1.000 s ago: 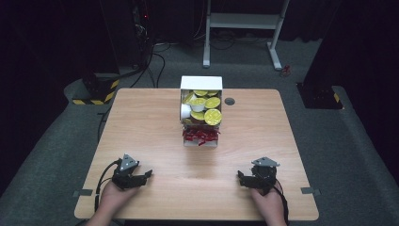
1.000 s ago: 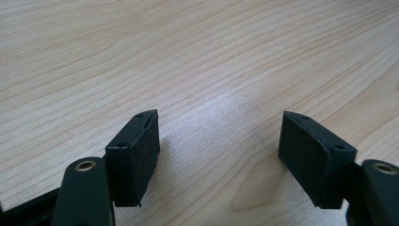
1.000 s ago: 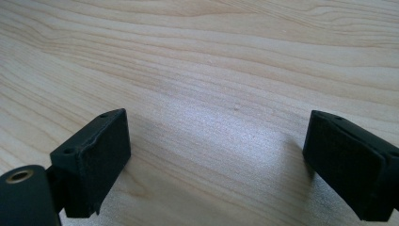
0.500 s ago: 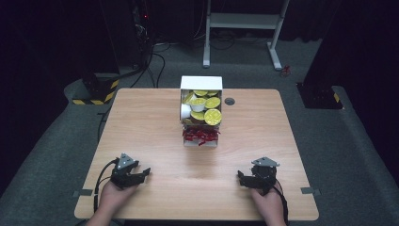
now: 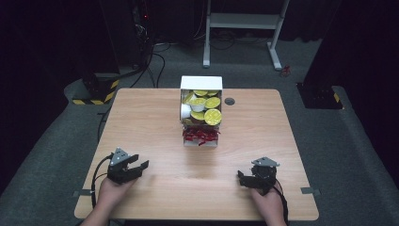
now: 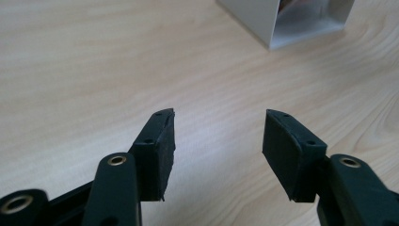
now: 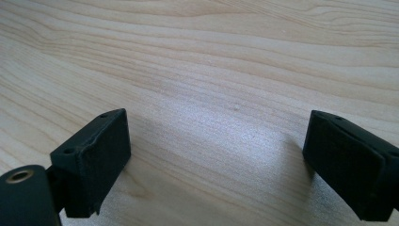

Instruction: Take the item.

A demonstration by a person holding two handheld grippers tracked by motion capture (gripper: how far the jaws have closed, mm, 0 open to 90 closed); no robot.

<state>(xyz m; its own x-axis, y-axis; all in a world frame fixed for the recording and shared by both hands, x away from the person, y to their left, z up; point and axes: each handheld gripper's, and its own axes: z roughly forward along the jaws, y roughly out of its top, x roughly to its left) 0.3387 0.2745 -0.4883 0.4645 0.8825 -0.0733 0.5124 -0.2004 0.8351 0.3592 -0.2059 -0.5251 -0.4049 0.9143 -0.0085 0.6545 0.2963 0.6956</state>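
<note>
My left gripper (image 5: 140, 167) is held in a hand near the table's front left and points toward the middle. In the left gripper view its jaws (image 6: 219, 136) have just been closing, but a gap remains with only bare wood between them. My right gripper (image 5: 241, 179) rests at the front right in the other hand, and in the right gripper view its jaws (image 7: 216, 141) stand wide open over bare wood. A white box (image 5: 201, 82) of yellow-lidded cups (image 5: 211, 115) stands at the table's far middle. A small white tray of red pieces (image 5: 201, 135) sits in front of it.
The wooden table (image 5: 155, 122) has a round cable hole (image 5: 229, 101) to the right of the box. A corner of the white tray (image 6: 254, 19) shows at the top of the left gripper view. Dark floor, cables and a white frame lie beyond the far edge.
The left gripper has lifted slightly off the table and its jaws have narrowed. The right gripper, the box and the tray have stayed put.
</note>
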